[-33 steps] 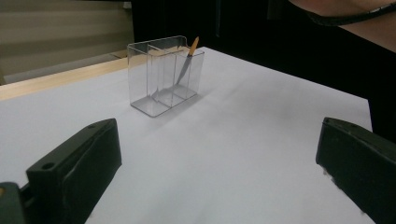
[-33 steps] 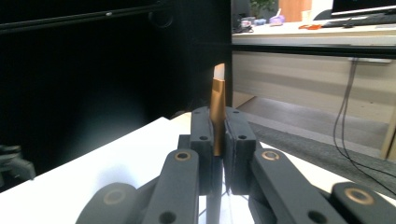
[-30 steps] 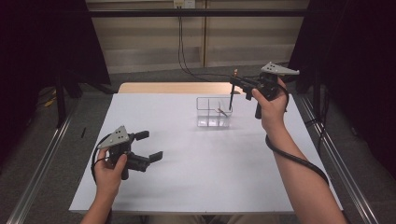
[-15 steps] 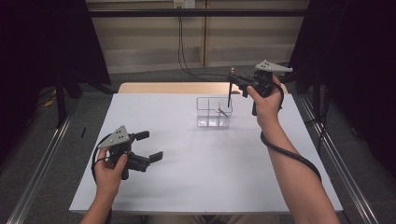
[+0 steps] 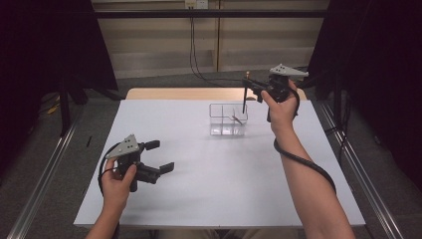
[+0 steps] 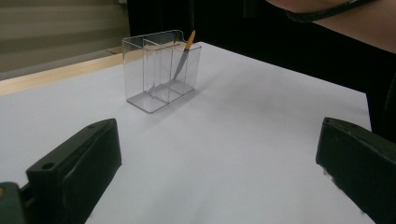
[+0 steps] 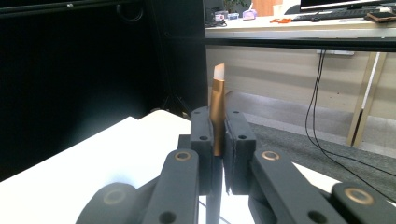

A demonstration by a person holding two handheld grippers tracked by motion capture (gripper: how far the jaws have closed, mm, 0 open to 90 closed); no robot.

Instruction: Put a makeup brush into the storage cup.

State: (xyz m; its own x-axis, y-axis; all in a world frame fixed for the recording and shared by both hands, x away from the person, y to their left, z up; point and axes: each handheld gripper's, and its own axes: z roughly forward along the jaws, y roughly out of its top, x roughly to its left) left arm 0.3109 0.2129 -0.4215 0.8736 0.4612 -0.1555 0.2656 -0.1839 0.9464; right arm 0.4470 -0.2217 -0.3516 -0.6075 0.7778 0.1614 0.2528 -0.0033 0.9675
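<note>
Copper-ferruled brush (image 7: pixel 216 109) upright in right gripper's (image 5: pixel 250 89) clamp; left gripper (image 5: pixel 160 156) gapes wide.

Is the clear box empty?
No, a brush with an orange tip leans inside the end compartment of the clear box.

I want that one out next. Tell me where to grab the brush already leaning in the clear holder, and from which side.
Grip the brush by its orange upper end, which alone clears the clear holder rim. Come from above, jaws straddling it; it leans inside an end compartment, walls blocking side access.
</note>
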